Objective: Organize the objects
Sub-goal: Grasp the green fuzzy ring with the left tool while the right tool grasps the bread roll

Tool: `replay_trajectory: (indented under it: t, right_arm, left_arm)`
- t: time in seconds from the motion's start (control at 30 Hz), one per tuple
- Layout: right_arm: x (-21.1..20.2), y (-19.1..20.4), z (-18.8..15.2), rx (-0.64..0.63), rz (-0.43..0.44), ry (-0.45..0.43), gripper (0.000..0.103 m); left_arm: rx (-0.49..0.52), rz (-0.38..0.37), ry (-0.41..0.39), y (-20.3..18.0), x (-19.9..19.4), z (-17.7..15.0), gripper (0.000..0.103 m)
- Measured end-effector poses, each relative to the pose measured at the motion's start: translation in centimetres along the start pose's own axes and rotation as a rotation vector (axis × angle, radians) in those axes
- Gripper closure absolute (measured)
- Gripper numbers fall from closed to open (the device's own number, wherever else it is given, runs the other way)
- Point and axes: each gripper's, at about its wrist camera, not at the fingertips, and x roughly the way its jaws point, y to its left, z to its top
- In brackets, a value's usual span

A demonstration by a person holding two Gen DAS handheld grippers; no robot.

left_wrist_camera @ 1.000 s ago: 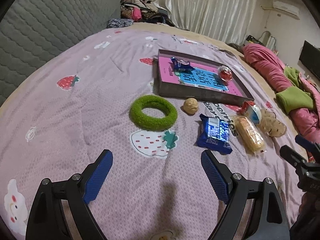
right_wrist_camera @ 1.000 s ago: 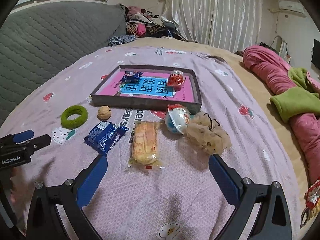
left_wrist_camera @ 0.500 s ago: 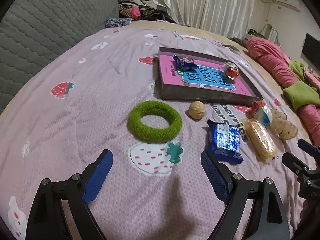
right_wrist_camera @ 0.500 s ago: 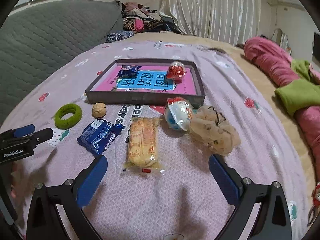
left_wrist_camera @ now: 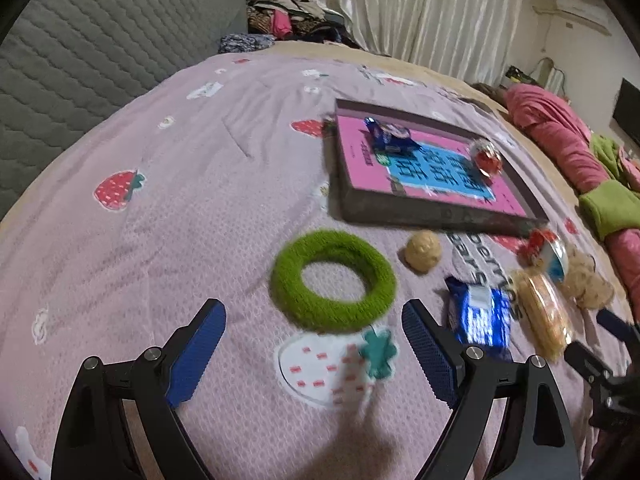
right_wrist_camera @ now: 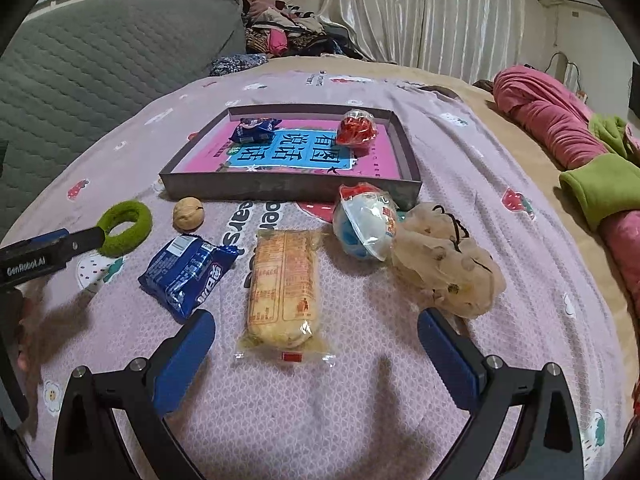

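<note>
A grey tray (right_wrist_camera: 288,189) with a pink and blue bottom lies on the bed and holds a blue snack packet (right_wrist_camera: 254,129) and a red wrapped ball (right_wrist_camera: 356,128). In front of it lie a green fuzzy ring (left_wrist_camera: 333,280), a walnut (left_wrist_camera: 423,249), a blue biscuit packet (right_wrist_camera: 188,272), a yellow wrapped cake (right_wrist_camera: 284,286), a white-blue capsule toy (right_wrist_camera: 366,222) and a beige net bag (right_wrist_camera: 444,264). My left gripper (left_wrist_camera: 314,332) is open just short of the ring. My right gripper (right_wrist_camera: 316,340) is open around the near end of the cake.
The pink strawberry bedspread (left_wrist_camera: 160,208) covers the bed. A grey quilted headboard (left_wrist_camera: 80,40) runs along the left. Pink and green bedding (right_wrist_camera: 580,140) is piled at the right. Clothes (right_wrist_camera: 288,36) and curtains are at the back.
Both grippers have moved forward and lower. The ring now sits close ahead of my left jaws, and the cake close to my right jaws. No object has moved.
</note>
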Motion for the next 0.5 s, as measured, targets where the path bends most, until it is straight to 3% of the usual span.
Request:
replay_trajectory:
  t: [0.5]
  right_arm:
    - [1.9,0.5,0.5,-0.012,-0.04,0.008,0.001]
  left_arm:
    - [0.001,0.076,0.045,1.4,4.0,2.5,0.013]
